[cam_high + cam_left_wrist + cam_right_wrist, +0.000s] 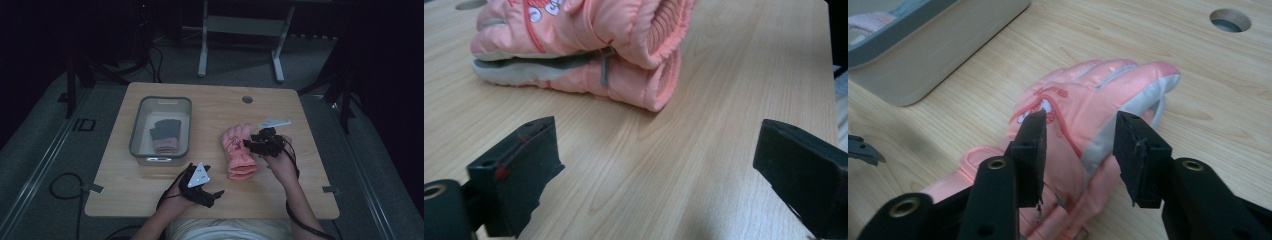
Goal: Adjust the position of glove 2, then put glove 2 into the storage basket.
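Left gripper [216,194] rests near the table's [210,200] front edge, jaws spread wide with bare wood between them; nothing gripped. Just beyond it, right of centre, lies the pink glove [239,152], a padded ski-type glove in salmon-pink fabric. In the left gripper view the glove [589,45] shows its ribbed knit cuff nearest the camera, the cuff opening turned toward the jaws and slightly fuzzy at the rim; a grey strap tab hangs at the wrist, and a pale grey palm layer shows along the lower edge, so two layers appear stacked, whether one folded glove or a pair I cannot tell. Right gripper [255,145] hangs over the glove's middle, from the glove's right side. In the right gripper view the glove [1098,95] lies fingers pointing away, back side up, with red piping curving across it, a small printed emblem partly hidden by one jaw, and grey-white panels along the finger sides. The right jaws stand partly apart above the fabric, pads not pressing on it; released. Farther left sits a clear plastic bin [137,125] holding a dark grey glove with pink cuff [165,135]. A round cable hole [247,99] marks the far side of the table.
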A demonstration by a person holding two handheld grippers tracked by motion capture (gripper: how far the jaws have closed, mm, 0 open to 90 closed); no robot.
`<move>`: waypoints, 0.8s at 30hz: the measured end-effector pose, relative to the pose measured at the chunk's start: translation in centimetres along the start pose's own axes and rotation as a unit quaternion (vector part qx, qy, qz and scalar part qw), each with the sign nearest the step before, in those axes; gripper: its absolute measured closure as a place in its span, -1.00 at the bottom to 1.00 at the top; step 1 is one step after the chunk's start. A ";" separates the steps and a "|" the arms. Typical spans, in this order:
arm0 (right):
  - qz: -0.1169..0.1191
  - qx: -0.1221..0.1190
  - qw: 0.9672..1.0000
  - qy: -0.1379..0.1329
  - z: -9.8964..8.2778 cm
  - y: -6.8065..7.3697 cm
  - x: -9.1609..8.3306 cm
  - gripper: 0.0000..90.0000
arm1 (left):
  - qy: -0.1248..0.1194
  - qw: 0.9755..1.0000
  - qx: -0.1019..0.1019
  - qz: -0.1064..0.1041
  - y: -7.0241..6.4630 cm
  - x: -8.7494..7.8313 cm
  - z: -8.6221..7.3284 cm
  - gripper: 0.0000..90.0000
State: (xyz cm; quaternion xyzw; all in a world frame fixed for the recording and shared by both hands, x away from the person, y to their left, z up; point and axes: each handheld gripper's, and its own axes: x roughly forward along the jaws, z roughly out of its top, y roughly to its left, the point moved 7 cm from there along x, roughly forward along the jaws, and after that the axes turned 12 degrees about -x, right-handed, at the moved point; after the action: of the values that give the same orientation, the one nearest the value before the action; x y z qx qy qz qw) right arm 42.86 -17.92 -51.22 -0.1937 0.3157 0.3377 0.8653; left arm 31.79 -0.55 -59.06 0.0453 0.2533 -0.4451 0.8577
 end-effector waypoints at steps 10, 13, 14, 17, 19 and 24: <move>-0.012 -0.002 1.000 -0.005 -0.8 -0.9 -0.8 0.27 | 0.011 0.999 -0.014 0.033 -0.2 -0.2 1.0 -0.88; -0.017 -0.006 1.000 -0.010 -0.9 -1.2 -1.1 0.25 | 0.001 0.999 -0.038 0.015 -0.3 -0.6 1.7 -0.89; -0.017 -0.006 1.000 -0.010 -0.9 -1.2 -1.1 0.25 | -0.001 0.999 -0.043 0.010 -0.3 -0.7 1.9 -0.89; -0.024 -0.018 1.000 -0.008 -1.1 -1.6 -1.2 0.25 | -0.009 0.999 -0.047 0.010 -0.2 -1.1 3.1 -0.89; -0.032 -0.026 0.999 -0.009 -1.1 -2.0 -1.4 0.32 | -0.015 0.999 -0.050 0.013 0.0 -1.3 4.1 -0.89; -0.044 -0.033 0.998 -0.025 0.3 -2.6 -1.6 0.56 | -0.007 0.997 -0.048 0.056 1.3 0.1 7.3 -0.86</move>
State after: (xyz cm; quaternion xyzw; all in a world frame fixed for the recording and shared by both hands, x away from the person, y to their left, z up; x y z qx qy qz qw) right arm 43.92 -20.30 -49.62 -0.2271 0.2736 0.3140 0.8803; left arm 35.72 -2.10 -52.97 0.0149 0.2660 -0.3840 0.8841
